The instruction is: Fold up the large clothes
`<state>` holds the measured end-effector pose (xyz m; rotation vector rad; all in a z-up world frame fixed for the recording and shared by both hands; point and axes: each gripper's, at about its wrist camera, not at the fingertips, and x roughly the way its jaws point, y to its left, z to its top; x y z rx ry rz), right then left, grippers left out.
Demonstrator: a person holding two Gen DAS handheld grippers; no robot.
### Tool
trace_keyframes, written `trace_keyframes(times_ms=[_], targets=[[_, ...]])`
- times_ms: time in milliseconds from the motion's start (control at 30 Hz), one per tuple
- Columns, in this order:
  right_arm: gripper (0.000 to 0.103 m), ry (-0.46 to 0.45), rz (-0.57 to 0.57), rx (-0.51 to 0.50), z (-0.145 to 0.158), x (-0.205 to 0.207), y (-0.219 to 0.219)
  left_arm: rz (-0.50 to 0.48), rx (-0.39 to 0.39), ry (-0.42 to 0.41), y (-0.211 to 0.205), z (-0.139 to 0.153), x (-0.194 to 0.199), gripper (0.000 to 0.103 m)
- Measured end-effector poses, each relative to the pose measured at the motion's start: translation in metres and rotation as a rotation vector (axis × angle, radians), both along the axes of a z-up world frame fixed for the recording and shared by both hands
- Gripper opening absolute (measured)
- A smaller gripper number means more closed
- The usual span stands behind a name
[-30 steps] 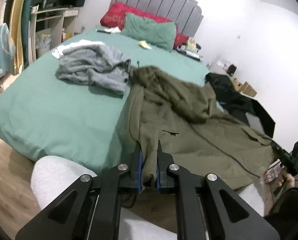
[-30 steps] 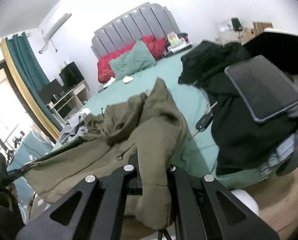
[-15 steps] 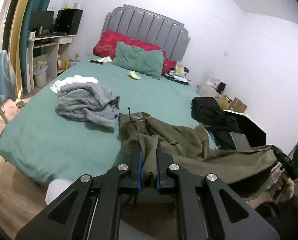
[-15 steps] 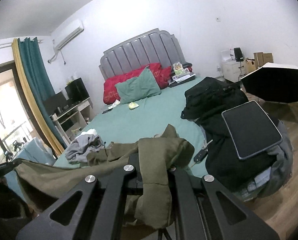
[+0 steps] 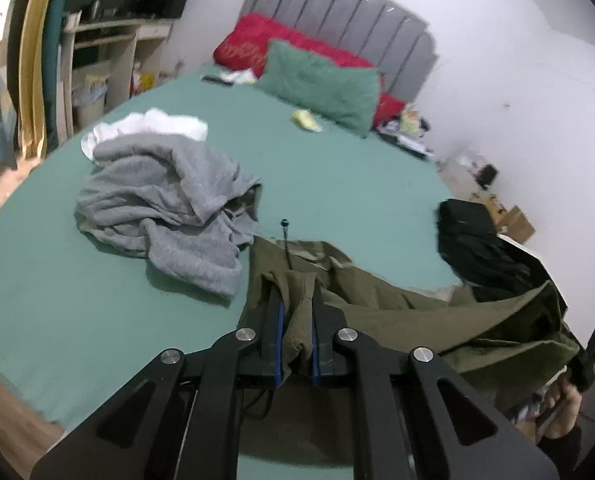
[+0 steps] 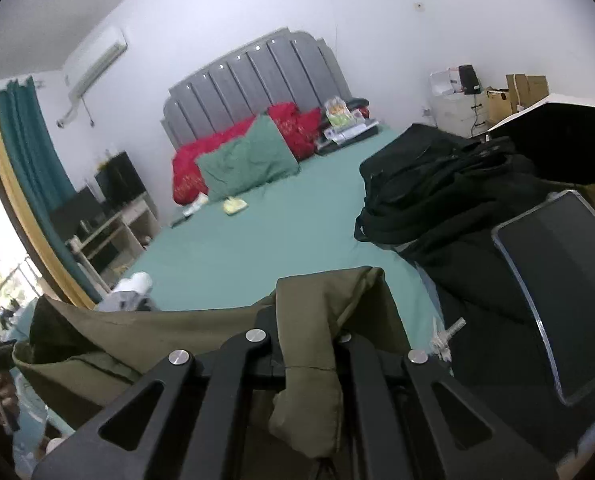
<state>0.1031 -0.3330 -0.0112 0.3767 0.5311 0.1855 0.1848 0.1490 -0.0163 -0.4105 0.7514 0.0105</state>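
Olive fabric filled the near field of both wrist views. The left claw [image 5: 296, 320] was clamped on a bunched fold of the olive-green garment [image 5: 397, 312], the cloth pinched between its blue-edged pads. The right claw [image 6: 307, 344] was clamped on another part of the same garment [image 6: 321, 312]; a flap draped over its fingers and hid the tips, so the contact point itself could not be seen. Between the two claws the garment hung stretched above the near edge of the bed [image 5: 337, 184], with only its far portion resting on the green sheet. Its overall shape and type could not be made out. A crumpled grey garment [image 5: 169, 208] lay beside it, apart from it, with a white item [image 5: 149, 126] partly hidden behind. A black pile [image 6: 437, 184] sat on the bed's right side, a dark tablet [image 6: 557, 304] leaning on it, cut off by the frame edge.
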Motion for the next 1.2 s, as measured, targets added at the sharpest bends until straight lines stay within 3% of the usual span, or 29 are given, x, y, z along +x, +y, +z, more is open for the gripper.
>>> trace_keyframes(times_ms=[233,300,367,433,500,600,700,767,800,833,1000,1100,1200], targets=[[0.005,0.129,-0.018,-0.051,-0.052,0.089,0.01,0.047,-0.065,0.119,0.013,-0.062,0.098,0.015],[0.005,0.17,-0.02,-0.086,-0.067,0.108,0.013,0.064,-0.096,0.149,0.018,-0.085,0.122,0.026],[0.007,0.221,-0.009,-0.12,-0.086,0.129,0.017,0.079,-0.096,0.144,0.023,-0.099,0.136,0.051],[0.008,0.284,0.019,-0.132,-0.107,0.148,0.019,0.136,-0.054,0.118,0.026,-0.103,0.137,0.068],[0.01,0.316,0.021,-0.125,-0.119,0.157,0.017,0.15,-0.057,0.081,0.029,-0.1,0.133,0.069],[0.016,0.282,0.009,-0.106,-0.109,0.154,0.012,0.123,-0.039,0.032,0.027,-0.088,0.119,0.071],[0.027,0.247,0.008,-0.104,-0.087,0.141,0.009,0.077,0.017,0.013,0.016,-0.075,0.103,0.071],[0.064,0.2,-0.005,-0.128,-0.071,0.136,0.009,0.009,0.04,0.046,0.001,-0.073,0.097,0.071],[0.096,0.169,-0.024,-0.136,-0.062,0.133,0.007,-0.022,0.051,0.068,-0.007,-0.075,0.097,0.071],[0.103,0.14,-0.046,-0.122,-0.055,0.132,0.0,-0.056,0.063,0.088,-0.017,-0.077,0.096,0.071],[0.103,0.168,-0.006,0.033,-0.043,0.128,-0.017,-0.221,0.094,0.184,-0.074,-0.1,0.092,0.071],[0.103,0.159,0.093,-0.042,-0.044,0.11,0.013,-0.308,0.115,0.217,-0.108,-0.115,0.091,0.071],[0.103,0.238,0.287,-0.114,-0.073,0.101,0.064,-0.316,0.188,0.251,-0.127,-0.133,0.102,0.071]])
